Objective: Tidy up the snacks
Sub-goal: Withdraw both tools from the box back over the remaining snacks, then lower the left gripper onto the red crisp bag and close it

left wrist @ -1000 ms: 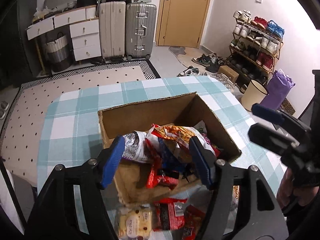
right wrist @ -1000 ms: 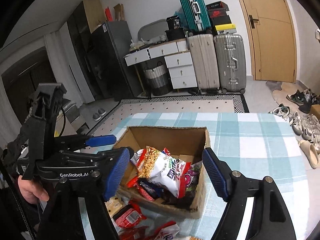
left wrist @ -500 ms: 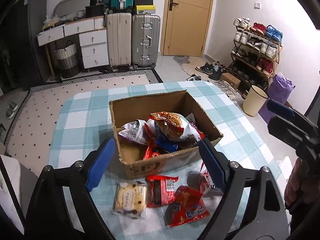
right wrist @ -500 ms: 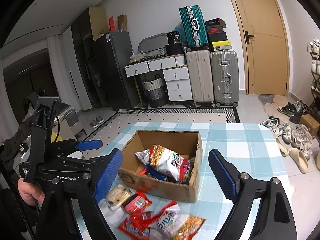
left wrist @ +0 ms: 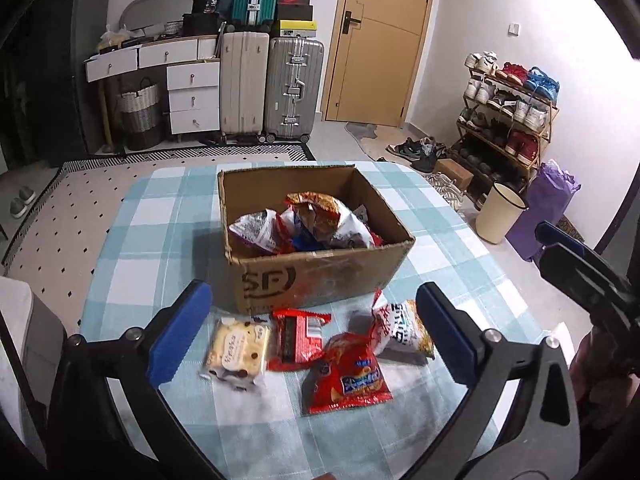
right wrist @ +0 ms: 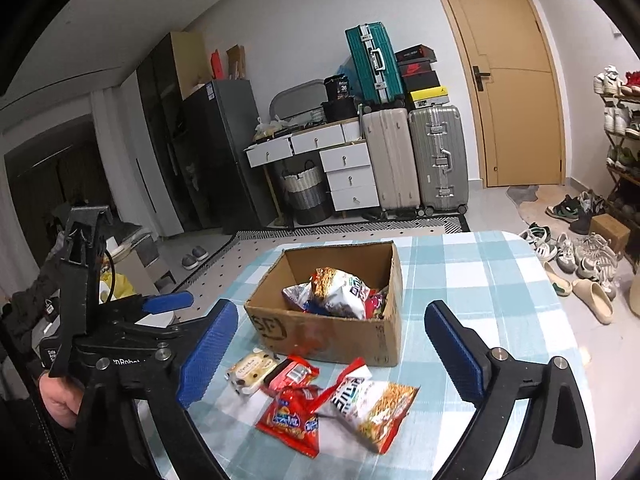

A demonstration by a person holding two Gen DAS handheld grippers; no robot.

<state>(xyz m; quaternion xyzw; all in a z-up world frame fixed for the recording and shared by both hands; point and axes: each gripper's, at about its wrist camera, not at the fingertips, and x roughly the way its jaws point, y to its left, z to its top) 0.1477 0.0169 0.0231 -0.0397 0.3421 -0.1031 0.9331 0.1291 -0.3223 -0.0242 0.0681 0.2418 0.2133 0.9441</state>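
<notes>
A cardboard box [left wrist: 320, 276] [right wrist: 332, 334] holding several snack bags stands on the checked table. In front of it lie a pale biscuit pack [left wrist: 237, 347] [right wrist: 251, 372], a dark red pack [left wrist: 298, 338] [right wrist: 292, 374], a red chip bag [left wrist: 346, 376] [right wrist: 290, 420] and a white-and-orange noodle bag [left wrist: 402, 332] [right wrist: 370, 402]. My left gripper [left wrist: 312, 334] is open and empty, above the loose packs. My right gripper [right wrist: 330, 354] is open and empty, held back from the box. The left gripper also shows at the left of the right wrist view [right wrist: 132, 332].
The table with its teal checked cloth [left wrist: 152, 240] ends near the packs. Behind it are suitcases [left wrist: 294, 88], white drawers [left wrist: 192, 92] and a door [left wrist: 380, 40]. A shoe rack [left wrist: 508, 120], a cream bin [left wrist: 498, 216] and a purple bag [left wrist: 546, 208] stand to the right.
Both grippers have pulled back and up from over the box. The box now looks smaller and the loose packs in front of it have come into full view.
</notes>
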